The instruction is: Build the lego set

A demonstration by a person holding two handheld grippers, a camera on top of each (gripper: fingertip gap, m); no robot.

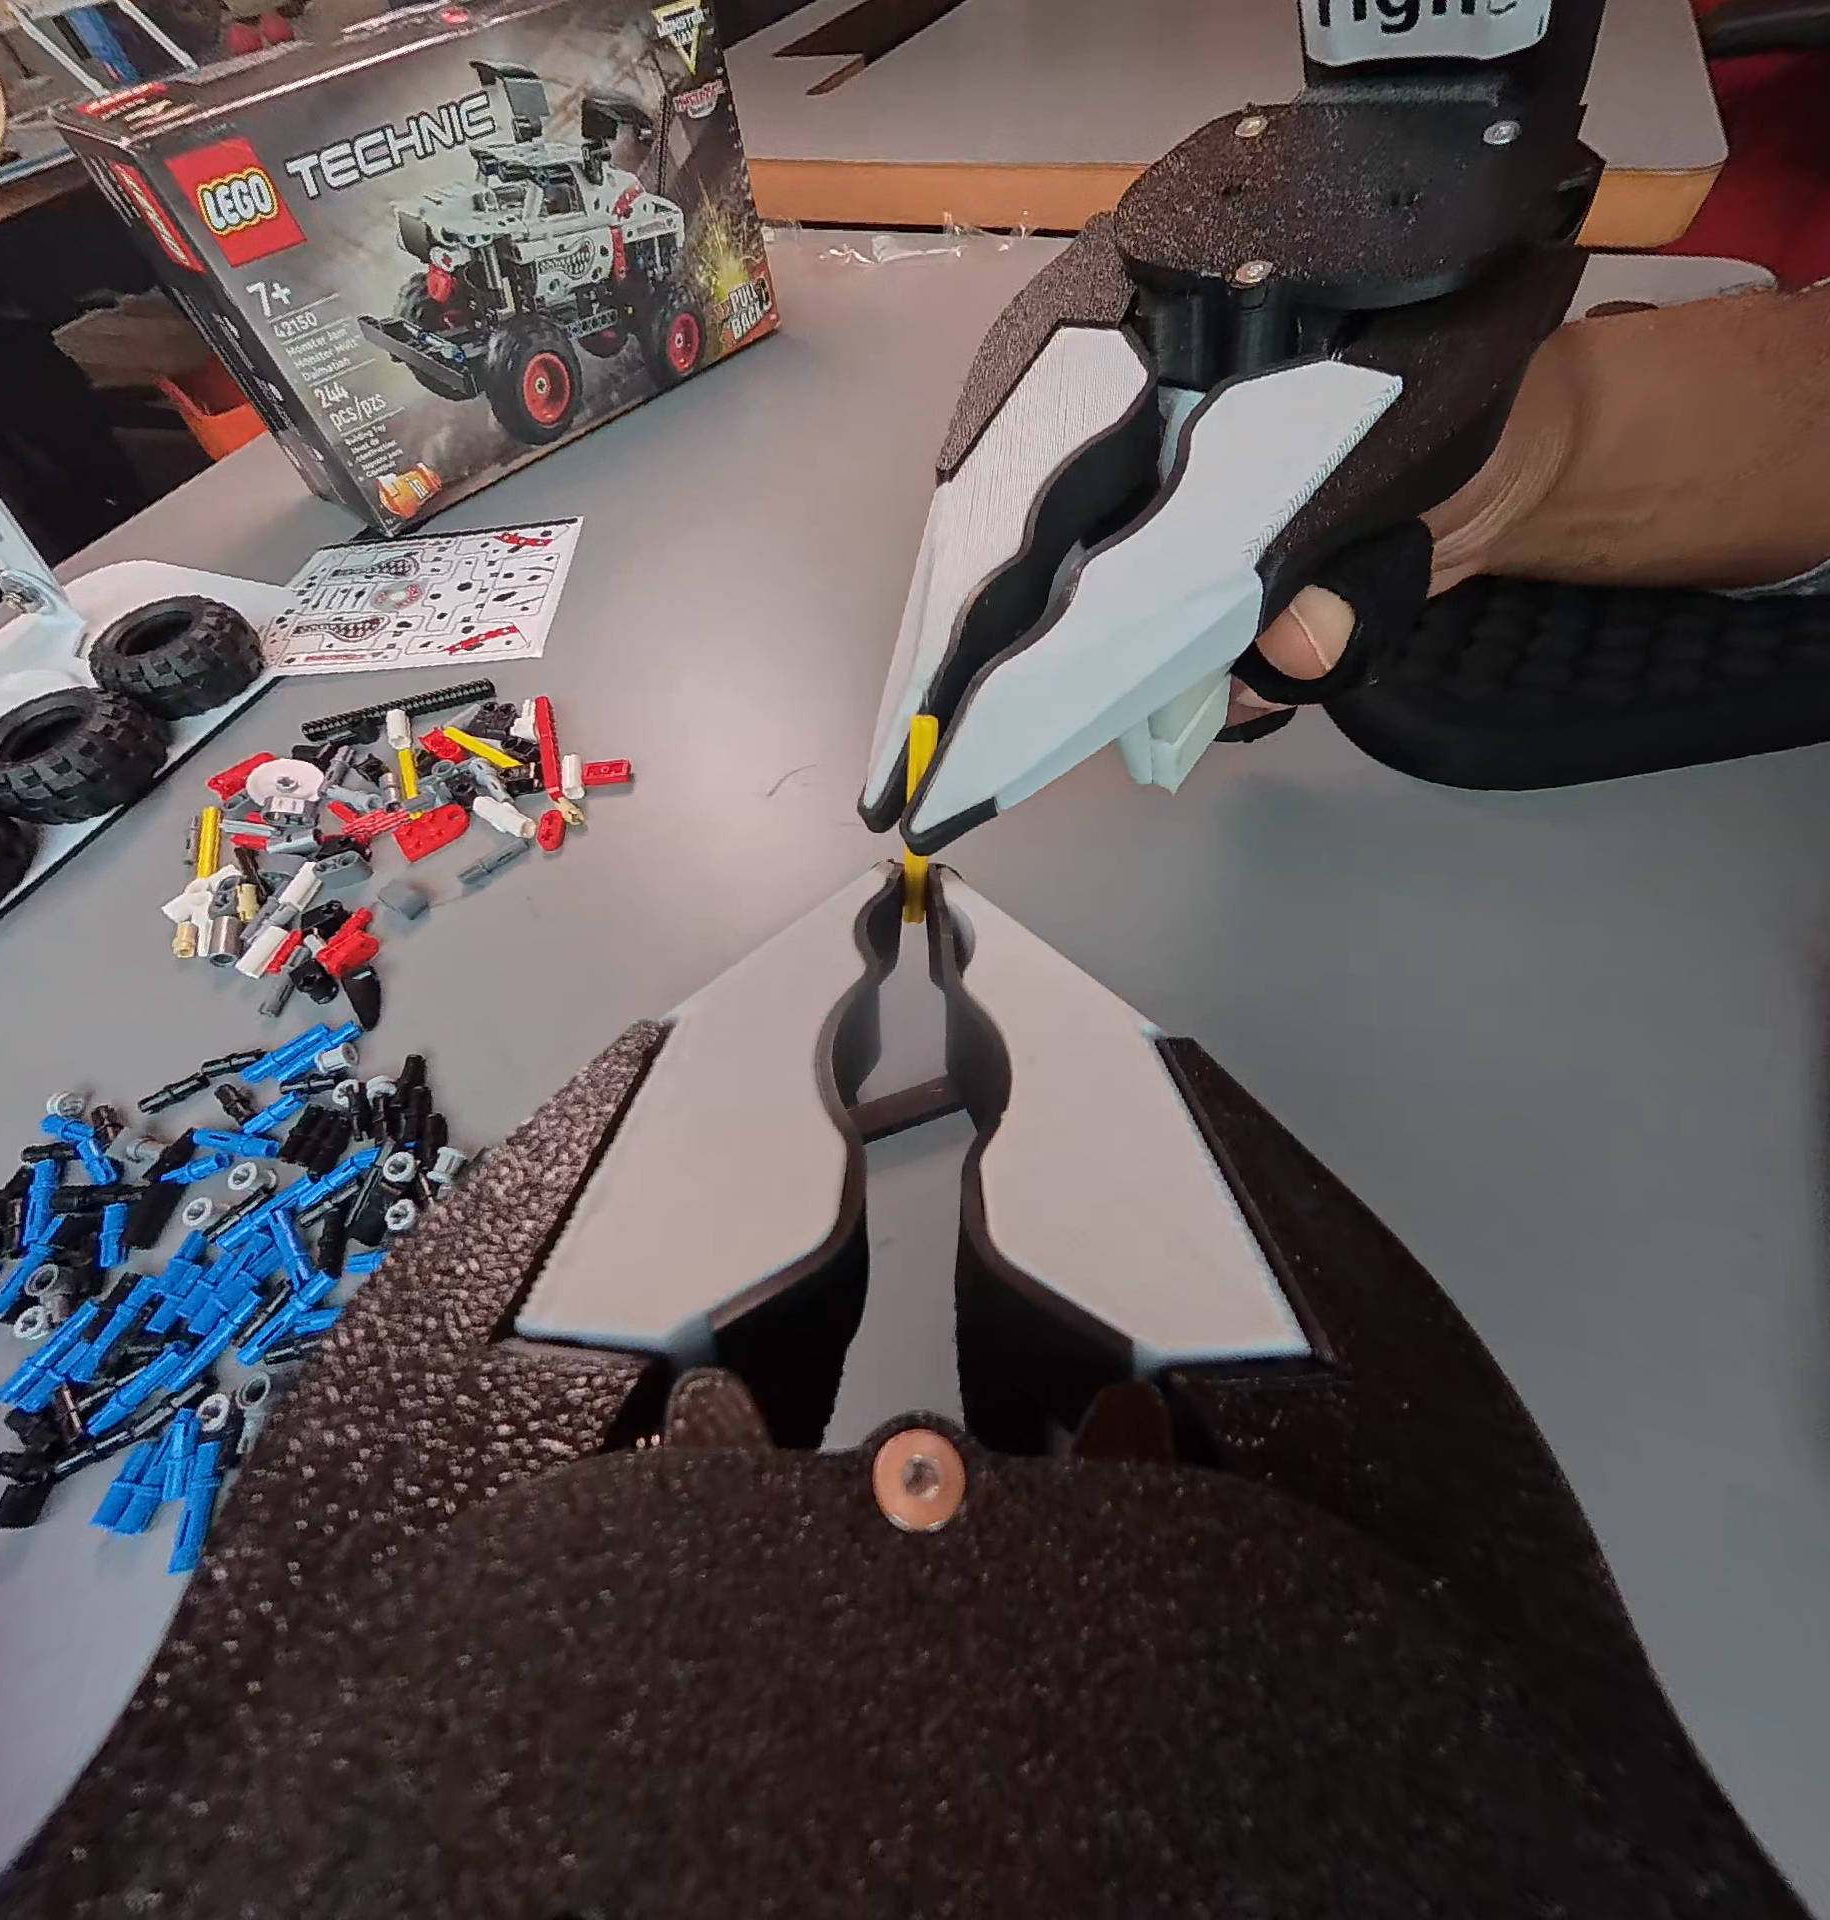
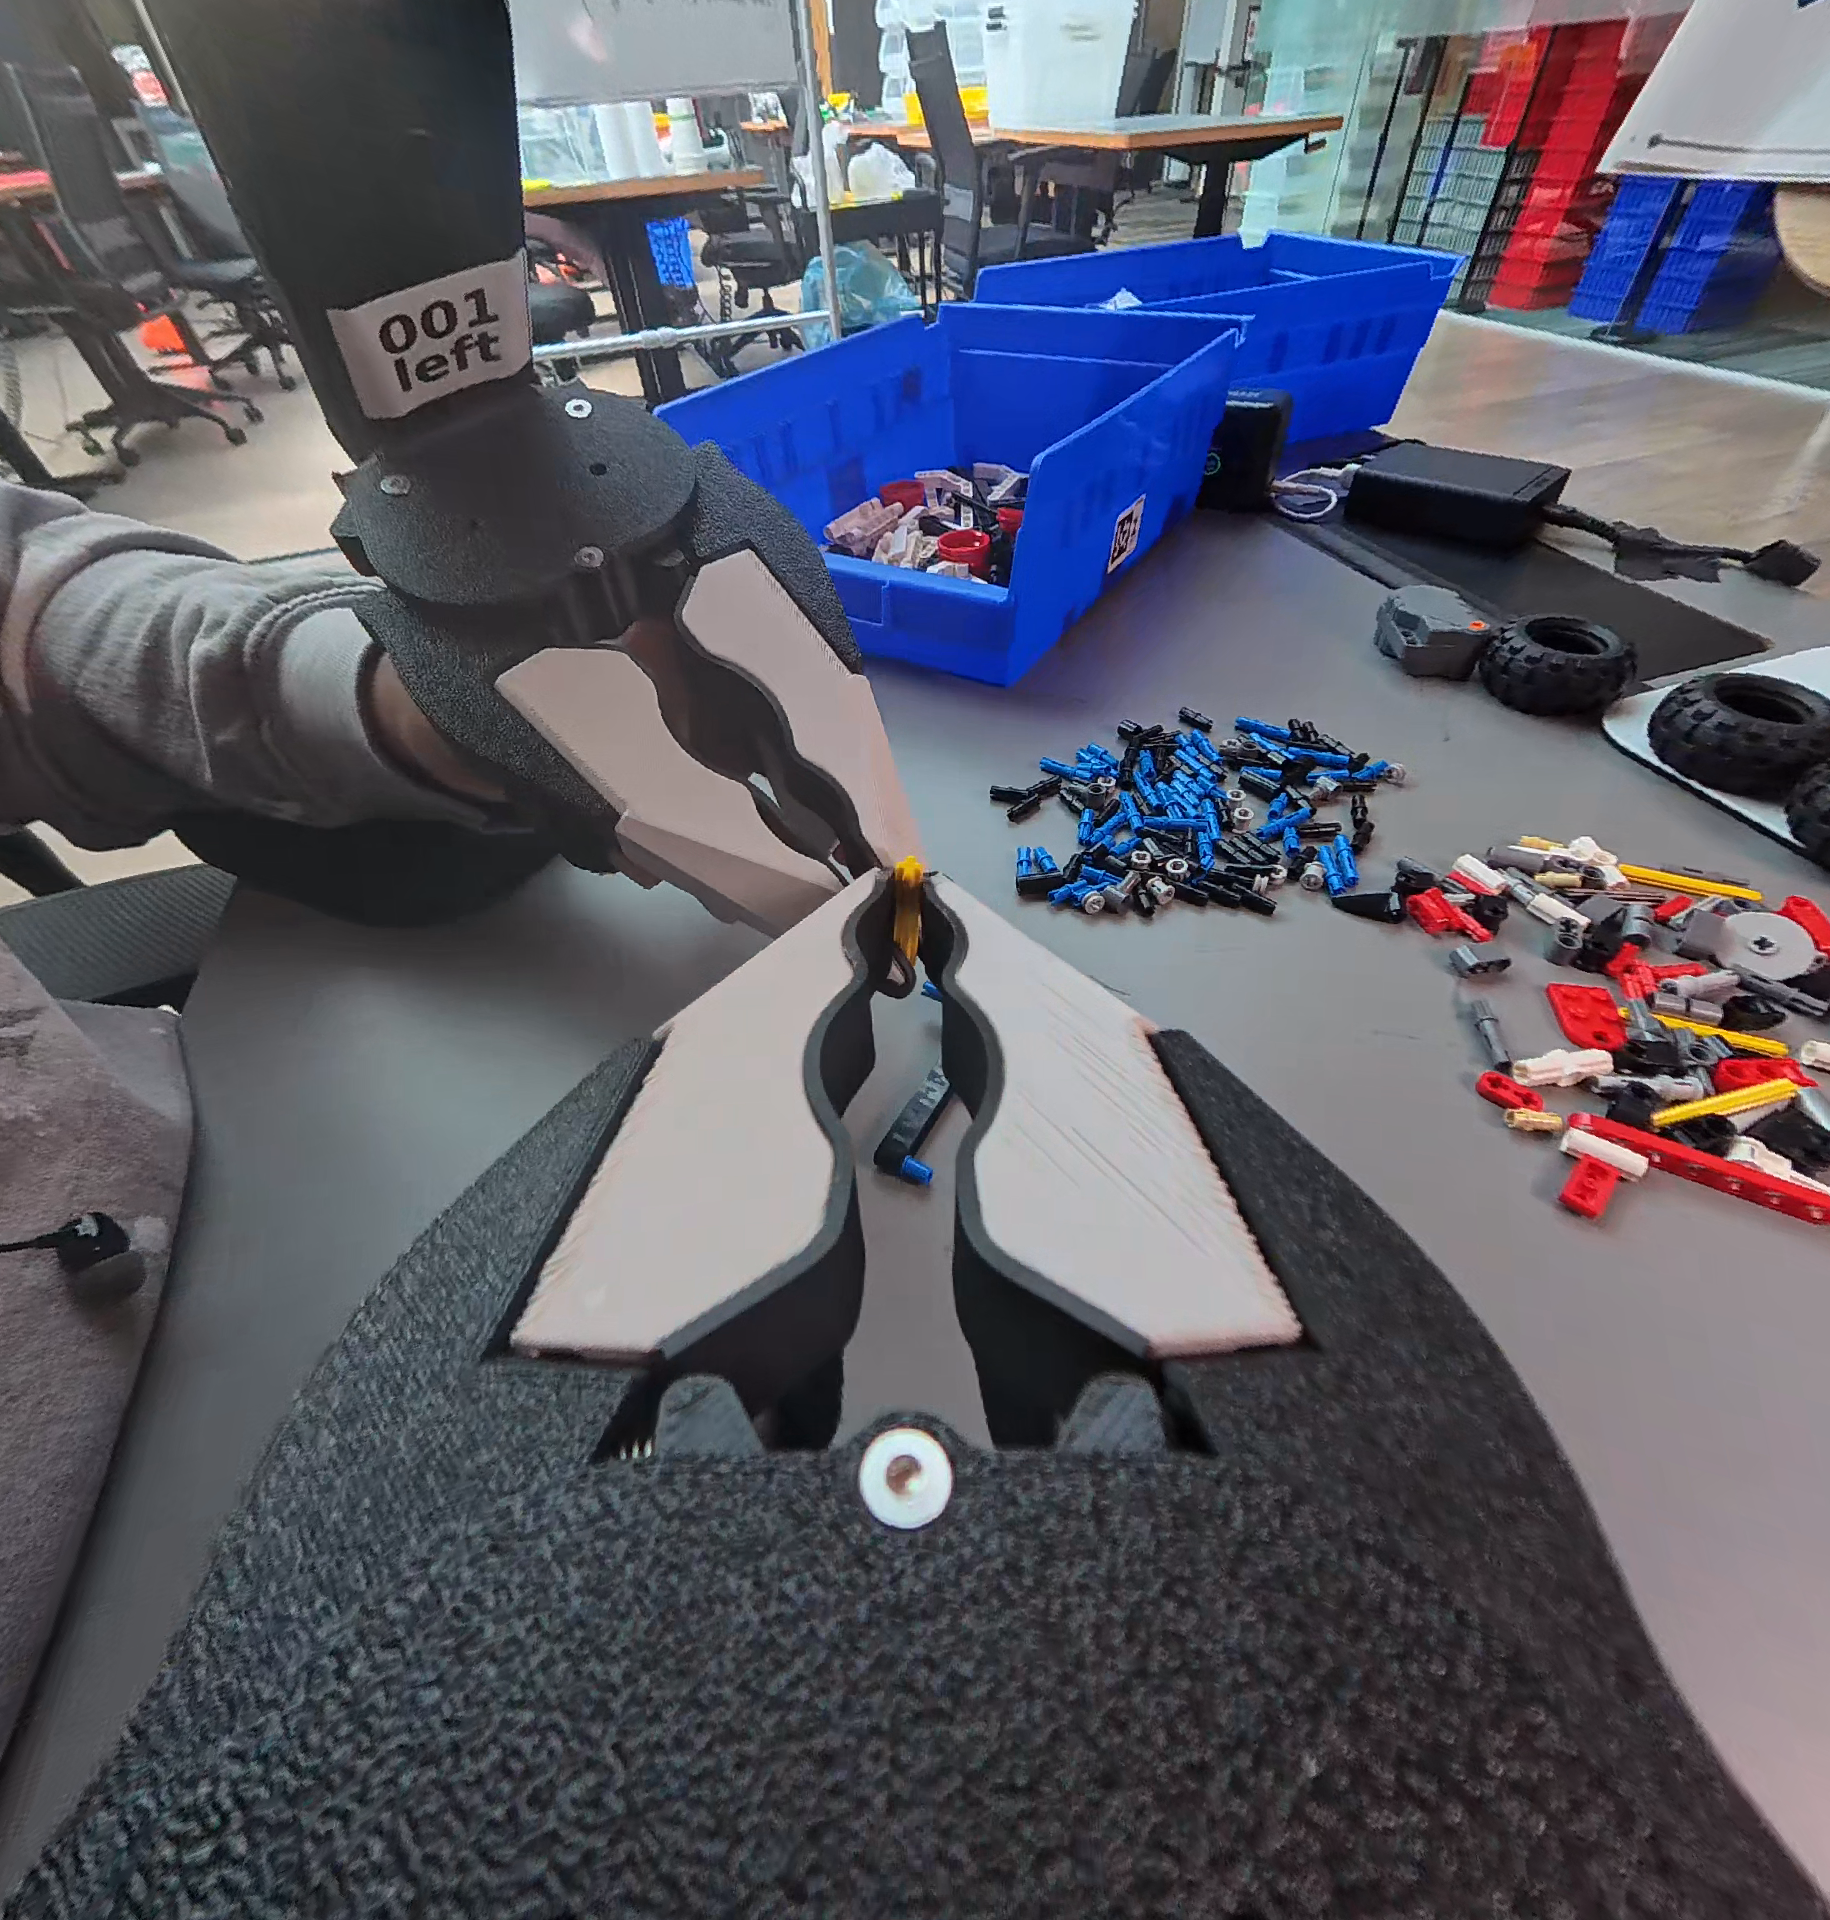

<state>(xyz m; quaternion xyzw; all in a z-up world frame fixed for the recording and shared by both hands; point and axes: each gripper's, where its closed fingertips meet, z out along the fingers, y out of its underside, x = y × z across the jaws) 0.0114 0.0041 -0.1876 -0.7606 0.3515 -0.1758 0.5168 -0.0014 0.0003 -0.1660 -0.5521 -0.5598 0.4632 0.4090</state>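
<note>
Above table, both grippers [image 1: 912,871] [image 2: 906,883] clamped on yellow axle [image 1: 917,790].

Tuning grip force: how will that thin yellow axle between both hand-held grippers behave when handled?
The yellow axle looks like stiff plastic: it stays straight between the left hand-held gripper and the right hand-held gripper. Being thin, it is probably very light and may pivot or slip at the narrow tips. If dropped, it would likely roll.

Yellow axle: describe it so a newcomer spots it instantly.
On the grey table, right of the loose parts pile, the left gripper and right gripper meet tip to tip. The yellow axle is the thin rod pinched between both, unlike those lying loose.
</note>
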